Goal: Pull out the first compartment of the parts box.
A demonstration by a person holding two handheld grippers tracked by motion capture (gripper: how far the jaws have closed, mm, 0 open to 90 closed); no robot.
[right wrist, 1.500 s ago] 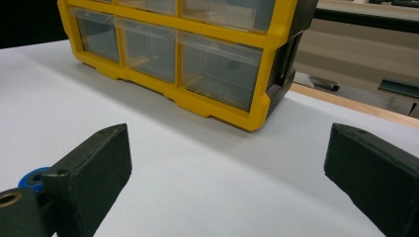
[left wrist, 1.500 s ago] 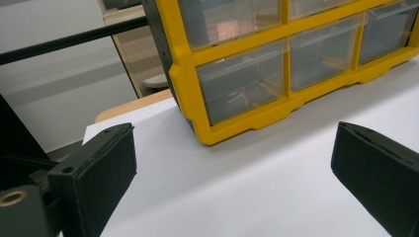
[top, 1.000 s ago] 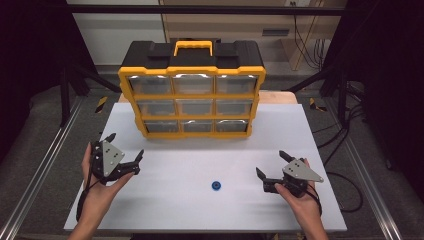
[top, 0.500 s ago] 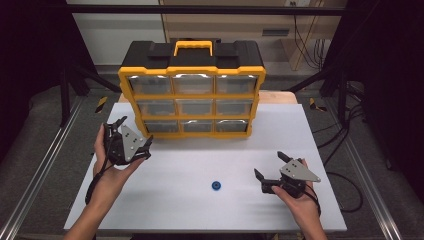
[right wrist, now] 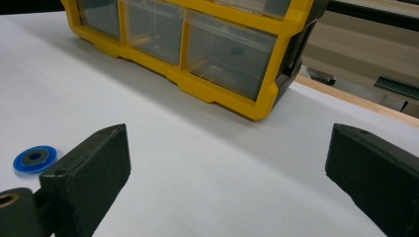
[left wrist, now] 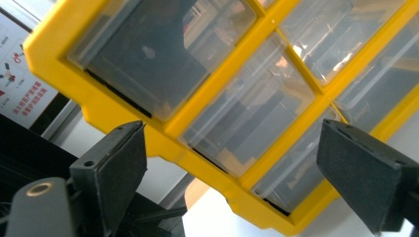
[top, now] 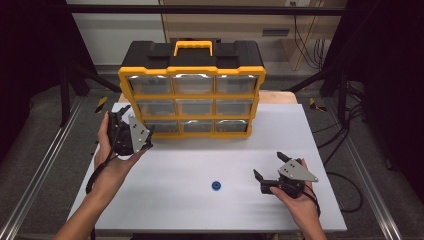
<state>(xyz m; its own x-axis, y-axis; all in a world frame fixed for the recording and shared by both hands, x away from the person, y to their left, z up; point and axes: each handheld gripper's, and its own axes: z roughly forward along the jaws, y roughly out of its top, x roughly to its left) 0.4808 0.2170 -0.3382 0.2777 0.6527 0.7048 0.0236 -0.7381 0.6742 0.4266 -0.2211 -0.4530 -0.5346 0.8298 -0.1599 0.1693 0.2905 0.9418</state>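
A yellow and black organizer (top: pixel 192 95) with clear drawers stands at the back of the white table (top: pixel 200 155). My left gripper (top: pixel 137 120) is raised close in front of its lower left drawers. Its jaws are open and have just been closing a little, with nothing between them. In the left gripper view the left gripper (left wrist: pixel 231 131) looks straight at the organizer (left wrist: pixel 217 94), tilted. My right gripper (top: pixel 269 166) rests open near the front right. A small blue disc (top: pixel 216 185) lies on the table to its left. The right gripper view shows the right gripper (right wrist: pixel 228 134), the blue disc (right wrist: pixel 34 158) and the organizer (right wrist: pixel 220 94).
A wooden board (top: pixel 277 97) shows behind the table at the right. Metal rails (top: pixel 45 170) run along both sides on the floor. Cables (top: pixel 345 180) trail off the right edge. Bare table stretches between the organizer and the disc.
My left gripper has risen and moved forward and right, up to the organizer's lower left drawers. The right gripper and the blue disc have stayed put.
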